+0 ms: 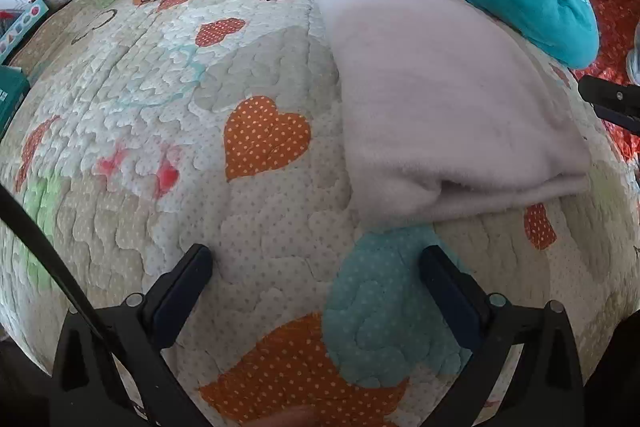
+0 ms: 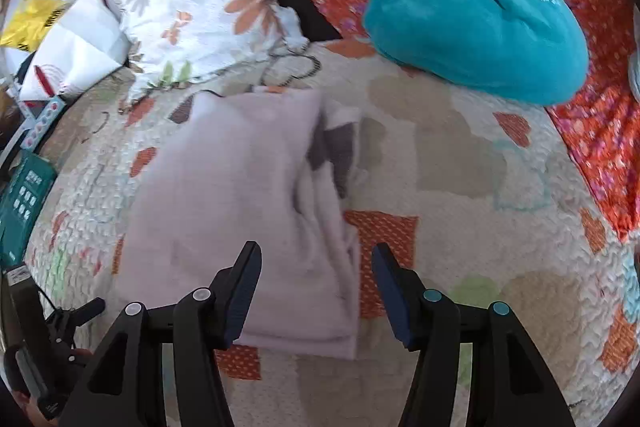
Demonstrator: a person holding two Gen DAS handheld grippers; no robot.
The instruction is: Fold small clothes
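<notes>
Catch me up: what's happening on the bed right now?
A person with a hand-held gripper in each hand is folding a pale lilac garment on a heart-patterned quilt. The garment lies folded flat. The right gripper hovers open over its near edge, nothing pinched. The left gripper is open over bare quilt, beside the garment. A teal bundle sits behind, untouched.

Black hand-held gripper (image 2: 316, 263) frames, dark blue finger pads (image 2: 244, 291), silver and teal pivot pins.

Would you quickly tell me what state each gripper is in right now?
Left gripper: open, holding nothing, over the quilt.
Right gripper: open, holding nothing, above the folded pale cloth.
</notes>
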